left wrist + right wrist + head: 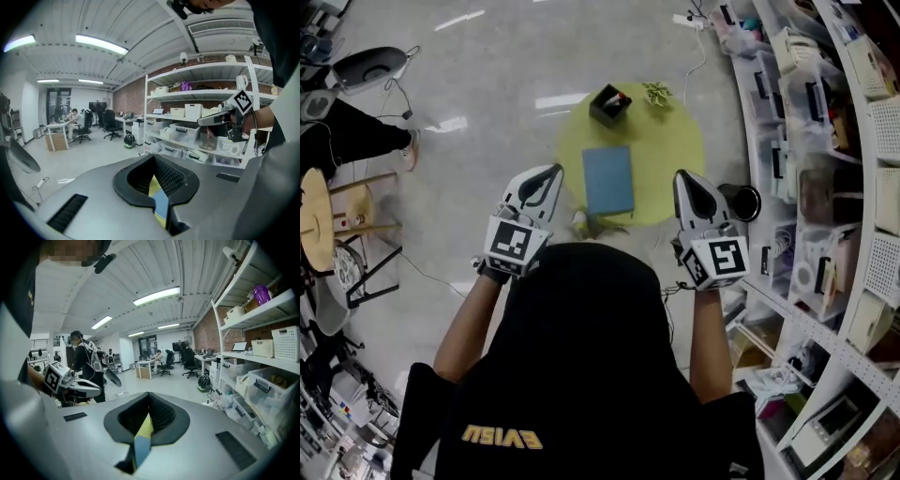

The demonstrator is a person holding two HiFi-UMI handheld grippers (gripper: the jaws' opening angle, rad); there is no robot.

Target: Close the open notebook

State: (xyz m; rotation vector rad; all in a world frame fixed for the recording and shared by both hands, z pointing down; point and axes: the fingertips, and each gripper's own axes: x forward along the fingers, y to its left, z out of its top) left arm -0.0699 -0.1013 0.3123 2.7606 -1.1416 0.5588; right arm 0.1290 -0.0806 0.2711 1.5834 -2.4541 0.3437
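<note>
1. Person (581, 375) in a black shirt fills the bottom of the head view, both arms raised forward.
2. Left gripper (551, 173) is clenched, jaws together with nothing between them.
3. Right gripper (683, 178) is likewise clenched and empty.
4. Blue notebook (608, 180) lies closed and flat on a round yellow table (675, 150), between the two grippers in the head view and touched by neither.
5. Black box (610, 104) and small plant (657, 93) sit near the table's far edge.
</note>
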